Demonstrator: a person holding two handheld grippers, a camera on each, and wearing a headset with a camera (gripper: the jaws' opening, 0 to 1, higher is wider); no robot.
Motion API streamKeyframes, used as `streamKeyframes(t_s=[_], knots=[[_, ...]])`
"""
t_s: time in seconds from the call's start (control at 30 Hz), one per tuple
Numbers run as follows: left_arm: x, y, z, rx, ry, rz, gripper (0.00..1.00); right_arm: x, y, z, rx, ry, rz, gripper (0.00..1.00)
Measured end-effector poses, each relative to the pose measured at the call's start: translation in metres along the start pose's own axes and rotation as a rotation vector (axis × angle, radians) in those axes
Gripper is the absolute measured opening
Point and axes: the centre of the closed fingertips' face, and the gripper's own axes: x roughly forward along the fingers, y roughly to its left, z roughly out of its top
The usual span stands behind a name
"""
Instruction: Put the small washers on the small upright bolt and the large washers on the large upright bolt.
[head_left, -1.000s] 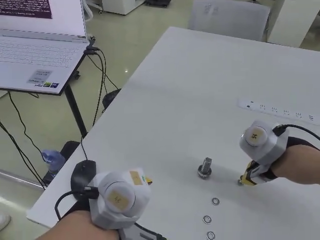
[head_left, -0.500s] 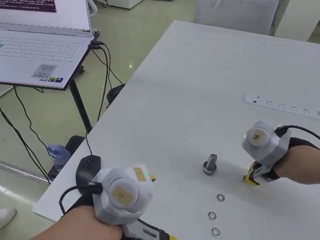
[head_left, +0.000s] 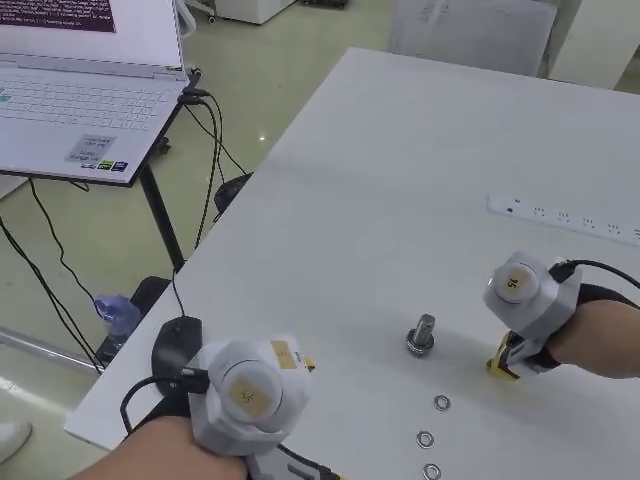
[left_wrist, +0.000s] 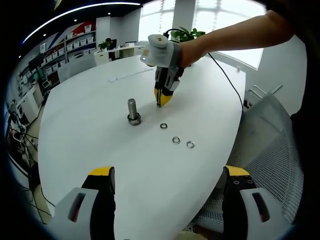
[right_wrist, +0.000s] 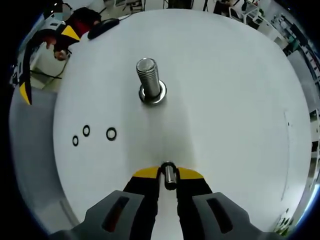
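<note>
A large upright bolt (head_left: 421, 335) stands on the white table (head_left: 400, 170), with a ring or rings around its base. Three small washers (head_left: 441, 403) lie in a row just in front of it, also seen in the left gripper view (left_wrist: 176, 140) and the right gripper view (right_wrist: 86, 130). My right gripper (right_wrist: 169, 176) is shut on a small bolt (right_wrist: 169, 174), held tip-down at the table to the right of the large bolt (right_wrist: 149, 80). My left gripper (left_wrist: 168, 182) is open and holds nothing, near the table's front-left corner (head_left: 245, 400), facing the large bolt (left_wrist: 133, 111) and the right gripper (left_wrist: 162, 99).
A white power strip (head_left: 560, 215) lies at the far right of the table. A black mouse (head_left: 173, 345) sits at the front-left corner. A laptop (head_left: 70, 95) stands on a side stand to the left, with cables hanging below. A grey chair (head_left: 470, 30) is behind the table.
The head camera has shifted a little. The right gripper stays low beside the large bolt, still shut on the small bolt. The left gripper has barely moved.
</note>
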Motion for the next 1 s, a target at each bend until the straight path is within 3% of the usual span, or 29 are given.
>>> streamKeyframes(t_s=[0.43, 1.0], knots=[[-0.003, -0.002, 0.001, 0.004, -0.003, 0.003, 0.88, -0.007, -0.002, 0.002, -0.016, -0.015, -0.005, 0.22], [-0.005, -0.003, 0.010, 0.023, -0.012, 0.009, 0.87, -0.036, 0.001, 0.016, -0.077, -0.053, -0.009, 0.25]])
